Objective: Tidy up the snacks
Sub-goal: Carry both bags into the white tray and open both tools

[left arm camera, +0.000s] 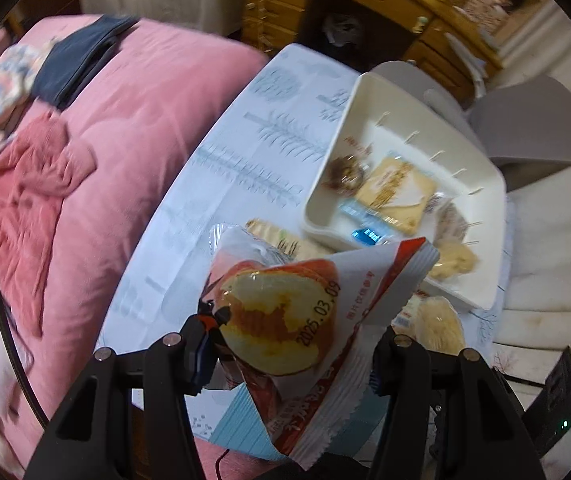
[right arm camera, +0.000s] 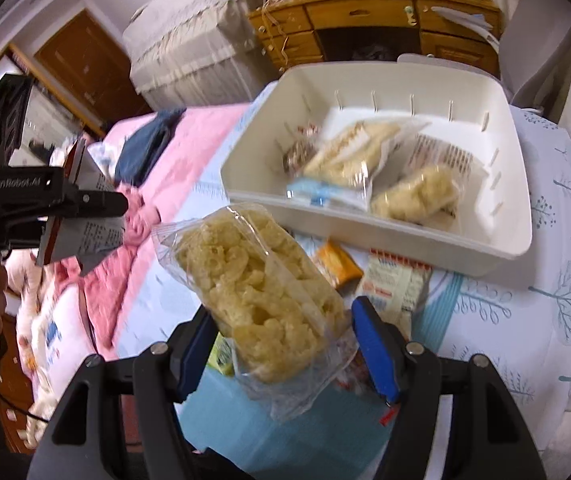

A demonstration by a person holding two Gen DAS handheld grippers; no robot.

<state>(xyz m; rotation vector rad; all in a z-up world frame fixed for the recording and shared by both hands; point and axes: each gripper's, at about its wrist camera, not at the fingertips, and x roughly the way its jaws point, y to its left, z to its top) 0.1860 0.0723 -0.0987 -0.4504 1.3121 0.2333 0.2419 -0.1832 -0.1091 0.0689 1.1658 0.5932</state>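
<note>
My left gripper (left arm camera: 293,340) is shut on a red and white cake packet (left arm camera: 285,312) and holds it above the table, left of the white bin (left arm camera: 481,188). The same gripper and packet (right arm camera: 81,216) show at the left of the right wrist view. My right gripper (right arm camera: 281,340) is shut on a clear bag of pale puffed snacks (right arm camera: 261,292), held up in front of the white bin (right arm camera: 385,232). The bin holds several snack packets (right arm camera: 349,152), also seen in the left wrist view (left arm camera: 393,192).
More loose snack packets (right arm camera: 397,284) lie on the tree-print tablecloth (right arm camera: 557,280) in front of the bin. A pink quilt with clothes (left arm camera: 85,160) lies left of the table. A wooden desk (right arm camera: 365,20) stands behind; grey chairs (left arm camera: 533,120) stand at the right.
</note>
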